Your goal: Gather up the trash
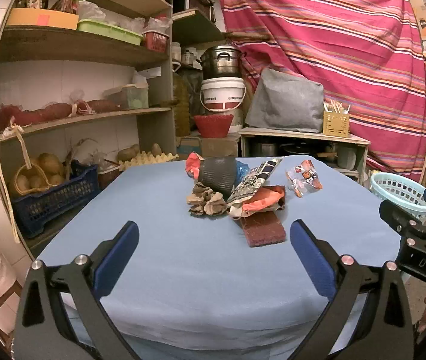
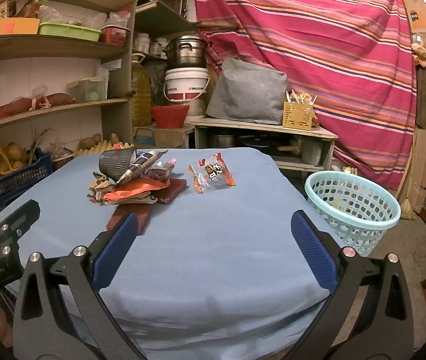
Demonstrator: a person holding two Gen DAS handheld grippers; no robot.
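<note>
A blue plastic crate (image 1: pixel 54 198) of potatoes sits under wooden shelves at far left; beside it a table draped in a pale blue cloth (image 1: pixel 183 270) carries a heap of trash toward its far side. From left, the heap holds crumpled brown paper (image 1: pixel 207 202), a dark ribbed paper cup (image 1: pixel 217 175) lying on its side, a black-and-white printed wrapper (image 1: pixel 257 177) leaning across it, a flattened orange wrapper (image 1: pixel 265 199), and a dark red rectangular scrubbing pad (image 1: pixel 262 228) lying nearest the camera; a clear-and-orange snack packet (image 2: pixel 211 175) lies apart to the right of the heap. The left gripper (image 1: pixel 214 258) hovers over the near part of the cloth, jaws spread wide and empty; the right gripper (image 2: pixel 214 253) hangs alongside, likewise wide apart with nothing between its blue pads (image 2: pixel 314 255). A light turquoise perforated plastic basket (image 2: pixel 352 210) stands on the floor just off the table's right edge, before a red striped curtain (image 2: pixel 317 45).
</note>
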